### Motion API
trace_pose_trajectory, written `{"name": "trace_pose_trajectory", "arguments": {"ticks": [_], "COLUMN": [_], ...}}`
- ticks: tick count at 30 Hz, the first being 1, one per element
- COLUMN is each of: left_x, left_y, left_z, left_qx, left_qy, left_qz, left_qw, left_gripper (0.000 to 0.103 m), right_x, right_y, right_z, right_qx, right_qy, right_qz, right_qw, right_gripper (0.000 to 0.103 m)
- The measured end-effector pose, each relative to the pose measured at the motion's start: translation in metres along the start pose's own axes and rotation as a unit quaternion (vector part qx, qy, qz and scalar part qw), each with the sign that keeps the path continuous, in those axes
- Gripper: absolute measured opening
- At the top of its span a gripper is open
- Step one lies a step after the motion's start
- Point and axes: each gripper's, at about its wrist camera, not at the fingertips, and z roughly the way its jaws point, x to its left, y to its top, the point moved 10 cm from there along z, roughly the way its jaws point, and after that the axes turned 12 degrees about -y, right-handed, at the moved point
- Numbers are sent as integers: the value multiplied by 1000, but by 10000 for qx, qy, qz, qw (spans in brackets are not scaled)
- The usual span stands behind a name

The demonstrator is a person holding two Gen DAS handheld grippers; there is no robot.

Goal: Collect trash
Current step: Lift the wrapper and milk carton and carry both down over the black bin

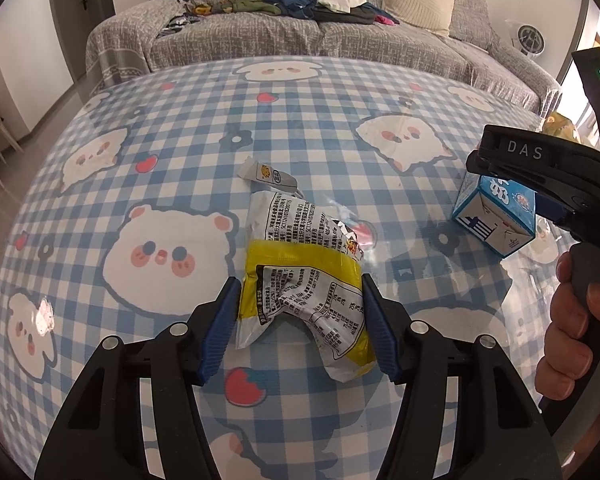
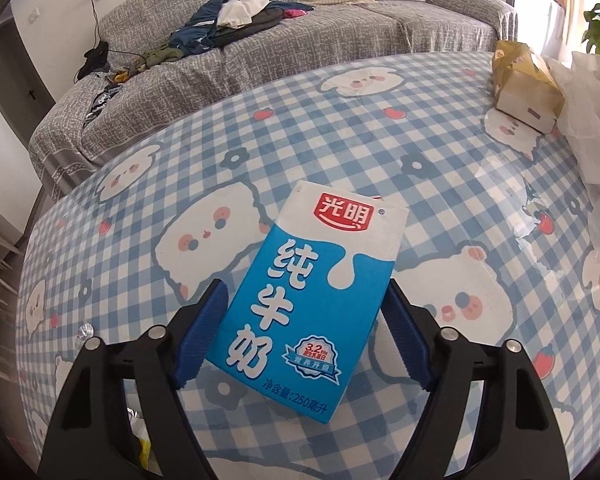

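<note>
Both hands were at the grasping step of trash collection, one piece of litter per gripper, neither lifted.

Left gripper (image 1: 298,326): it straddled a crumpled snack wrapper (image 1: 302,276), white and yellow with black print, lying on the counter (image 1: 180,128) over its blue checked cloth. The blue fingers (image 1: 220,330) stood about half open on either side of the wrapper's near end. The right-hand pad looked to be at the foil's edge; the left-hand one showed a thin gap. Not a grip yet, by my reading. A small torn-off strip (image 1: 266,174) lay just beyond the wrapper, apart from it.

Right gripper (image 2: 302,330): it was set around a blue-and-white milk carton (image 2: 304,288) resting on the counter near the right hand (image 1: 572,320), well to the right of the wrapper. Fingers (image 2: 200,334) were fairly wide, flanking the carton's lower half. Whether the pads pressed the carton's sides could not be told for certain; a sliver of space seemed to remain on both.

A tissue pack (image 2: 526,84) and a crumpled plastic bag (image 2: 588,120) sat at the counter's far right. No bin showed in either view.

Next move, as I judged it: finish closing both sets of fingers. The wrapper was light and springy, so it called for a full squeeze before lifting; the carton needed firm but gentle pressure, since a thin-walled box could buckle or squirt dregs.
</note>
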Motion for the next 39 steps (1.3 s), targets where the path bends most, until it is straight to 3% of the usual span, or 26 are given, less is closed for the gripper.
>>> {"name": "trace_pose_trajectory", "arguments": {"ticks": [7,11,14,26,39], "left_x": [-1,-3,-3,-4,4], "left_y": [1,1,3,-1,-34], "left_z": [1,0,0,-12,-58], "left_qx": [-9,-34,-37,-74,-132], "left_qy": [43,115,61,62,-66], "left_qz": [76,165,138,161,-117], "left_qw": [10000,9998,9999,9998,9998], "left_gripper": [47,32,28,26,26], "right_x": [-3,-4,-3,-7,-22], "right_y": [0,2,2,0,-34], "right_z": [0,0,-2,-26,-73], "right_qx": [1,-9,-27,-204,-279], "right_qy": [25,27,41,51,130], "right_qz": [-48,-67,-98,-293,-494], "right_qw": [10000,10000,9999,9994,9983], "right_gripper": [70,69,68,68,67]}}
